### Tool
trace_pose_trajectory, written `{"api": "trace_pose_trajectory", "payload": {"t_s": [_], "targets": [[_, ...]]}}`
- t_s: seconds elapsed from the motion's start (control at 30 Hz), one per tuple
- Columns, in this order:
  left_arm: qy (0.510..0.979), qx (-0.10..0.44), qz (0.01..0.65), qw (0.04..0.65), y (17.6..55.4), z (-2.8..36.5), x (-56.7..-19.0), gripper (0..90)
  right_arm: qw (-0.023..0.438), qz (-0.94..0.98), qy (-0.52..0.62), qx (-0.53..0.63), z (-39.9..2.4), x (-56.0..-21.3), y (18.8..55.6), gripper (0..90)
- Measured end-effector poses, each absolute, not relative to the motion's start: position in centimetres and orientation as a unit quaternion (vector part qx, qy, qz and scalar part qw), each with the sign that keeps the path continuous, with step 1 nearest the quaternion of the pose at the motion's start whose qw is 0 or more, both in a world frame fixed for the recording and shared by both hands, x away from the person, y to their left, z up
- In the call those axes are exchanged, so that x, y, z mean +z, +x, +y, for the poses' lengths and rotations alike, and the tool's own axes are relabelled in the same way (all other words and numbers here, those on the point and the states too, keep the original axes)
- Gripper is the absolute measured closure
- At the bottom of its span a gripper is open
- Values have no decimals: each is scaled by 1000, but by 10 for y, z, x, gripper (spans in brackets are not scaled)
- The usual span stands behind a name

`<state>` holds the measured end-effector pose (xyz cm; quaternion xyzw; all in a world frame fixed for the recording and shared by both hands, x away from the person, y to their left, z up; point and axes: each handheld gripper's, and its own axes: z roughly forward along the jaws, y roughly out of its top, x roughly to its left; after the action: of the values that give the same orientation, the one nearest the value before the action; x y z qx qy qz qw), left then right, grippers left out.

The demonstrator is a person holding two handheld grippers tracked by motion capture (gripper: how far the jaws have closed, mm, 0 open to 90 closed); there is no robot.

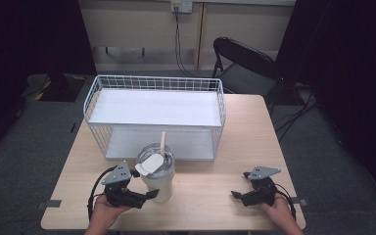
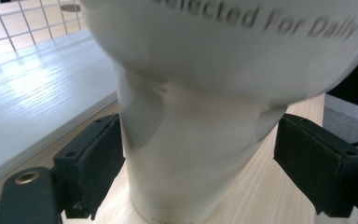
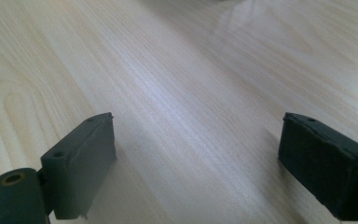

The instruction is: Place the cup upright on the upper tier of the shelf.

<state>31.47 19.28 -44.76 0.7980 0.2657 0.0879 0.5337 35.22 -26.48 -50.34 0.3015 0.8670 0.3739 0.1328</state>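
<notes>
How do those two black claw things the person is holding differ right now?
The left gripper has its jaws on either side of the white cup's narrow base; a gap shows at one jaw. The right gripper has bare wooden table between its jaws. The left sits beside the cup near the wire rack; the right rests apart, towards the table's right edge. Both are open and hand-held.

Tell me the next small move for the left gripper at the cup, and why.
Probably close the left gripper on the cup. Its fingers already flank the cup's narrow lower body, one touching or nearly so, the other with a gap, so nothing is clamped yet. The cup stands upright on the table, in front of the wire rack.
</notes>
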Motion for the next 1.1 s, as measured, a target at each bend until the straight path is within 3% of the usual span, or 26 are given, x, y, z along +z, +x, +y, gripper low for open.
{"api": "trace_pose_trajectory", "payload": {"t_s": [0.3,0.87,1.1], "targets": [[770,89,275,569,318,185,-452,74,133,867,302,374,-265,-503,352,104],[754,153,235,594,321,170,-457,67,133,867,302,374,-265,-503,352,105],[746,156,231,605,323,167,-459,64,133,867,302,374,-265,-503,352,105]]}}
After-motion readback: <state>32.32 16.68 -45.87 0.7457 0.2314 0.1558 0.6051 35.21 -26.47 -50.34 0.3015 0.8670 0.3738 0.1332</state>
